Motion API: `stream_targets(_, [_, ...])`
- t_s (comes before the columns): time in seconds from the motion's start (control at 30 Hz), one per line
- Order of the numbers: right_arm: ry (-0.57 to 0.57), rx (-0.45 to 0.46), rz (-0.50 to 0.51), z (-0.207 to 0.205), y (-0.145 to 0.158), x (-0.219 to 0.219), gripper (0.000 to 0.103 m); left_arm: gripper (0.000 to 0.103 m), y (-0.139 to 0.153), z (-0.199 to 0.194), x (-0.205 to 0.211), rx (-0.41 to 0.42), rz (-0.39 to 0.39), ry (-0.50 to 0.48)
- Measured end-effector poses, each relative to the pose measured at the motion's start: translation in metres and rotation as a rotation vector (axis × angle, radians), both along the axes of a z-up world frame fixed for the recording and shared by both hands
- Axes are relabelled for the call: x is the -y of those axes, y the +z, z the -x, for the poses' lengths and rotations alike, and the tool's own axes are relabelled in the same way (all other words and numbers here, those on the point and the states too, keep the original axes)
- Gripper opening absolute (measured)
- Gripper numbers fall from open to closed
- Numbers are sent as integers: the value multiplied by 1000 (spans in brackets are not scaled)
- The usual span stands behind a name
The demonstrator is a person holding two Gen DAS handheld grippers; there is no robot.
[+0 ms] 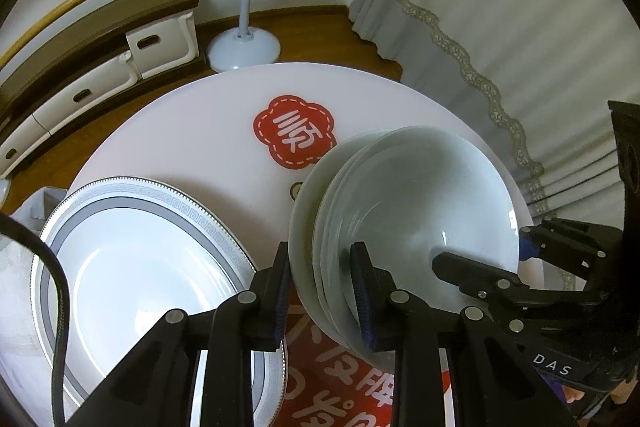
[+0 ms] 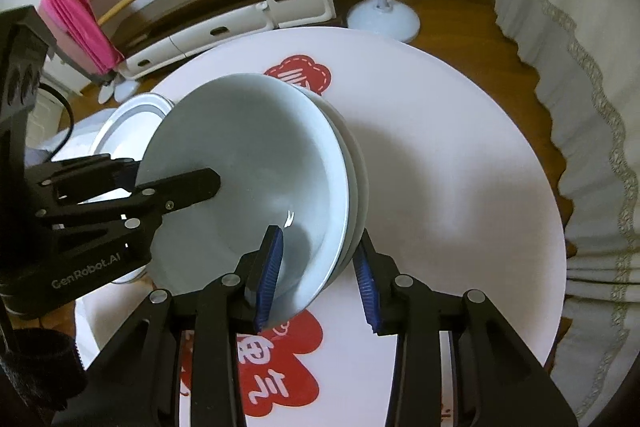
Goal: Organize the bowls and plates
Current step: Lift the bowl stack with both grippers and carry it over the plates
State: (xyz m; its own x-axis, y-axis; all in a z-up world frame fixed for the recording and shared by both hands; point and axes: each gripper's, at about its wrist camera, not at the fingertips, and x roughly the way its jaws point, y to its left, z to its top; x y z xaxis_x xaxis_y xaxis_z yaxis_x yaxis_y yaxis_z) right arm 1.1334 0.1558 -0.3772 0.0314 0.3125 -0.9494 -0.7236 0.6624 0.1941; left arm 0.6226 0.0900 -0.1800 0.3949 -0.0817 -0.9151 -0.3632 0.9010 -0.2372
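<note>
The left gripper (image 1: pixel 322 291) is clamped on the rim of a stack of pale bowls (image 1: pixel 416 203): one finger presses the outer wall, the other sits inside the top bowl. The right gripper (image 2: pixel 320 277) grips the opposite rim of the same stack the same way, one blue pad inside and one outside. Between the two sets of jaws the nested bowls, three or so by their rims, hang tilted and appear lifted clear of the round white table (image 1: pixel 192 131), though contact underneath is hidden.

Just beside the left jaws, on their outer side, lies a large plate with a grey key-pattern border (image 1: pixel 132 267), flat on the table; whether more plates lie under it I cannot tell. Beyond the right jaws the table is bare white.

As a judgement, the bowls are already gathered into one pile and the plate sits in its own spot, so the sorting looks mostly done; what seems left is setting the stack down level and letting go.

Writing: the right gripper's body, seen from the left camera, reads "DAS" (image 1: pixel 554 365); the left gripper's body, seen from the right camera, reads "GenRobot.AI" (image 2: pixel 86 269). Red flower-shaped stickers (image 1: pixel 294 133) on the table carry white Chinese characters I cannot read with confidence.
</note>
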Motion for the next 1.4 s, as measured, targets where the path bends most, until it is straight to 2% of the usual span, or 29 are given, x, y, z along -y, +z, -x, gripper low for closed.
stream_targets(0.27, [-56, -78, -78, -12, 1, 10, 32, 24, -3, 3, -6, 7, 34, 17])
stream_targets(0.53, [-59, -88, -81, -12, 2, 13, 30, 22, -4, 6, -7, 16, 60, 22])
stream_targets(0.83, [-67, -95, -98, -8, 8, 19, 29, 22, 2, 11, 0, 32, 55, 20])
stream_targets(1.4, [-32, -39, -150, 21, 57, 20, 29, 22, 45, 49, 3, 111, 27, 57])
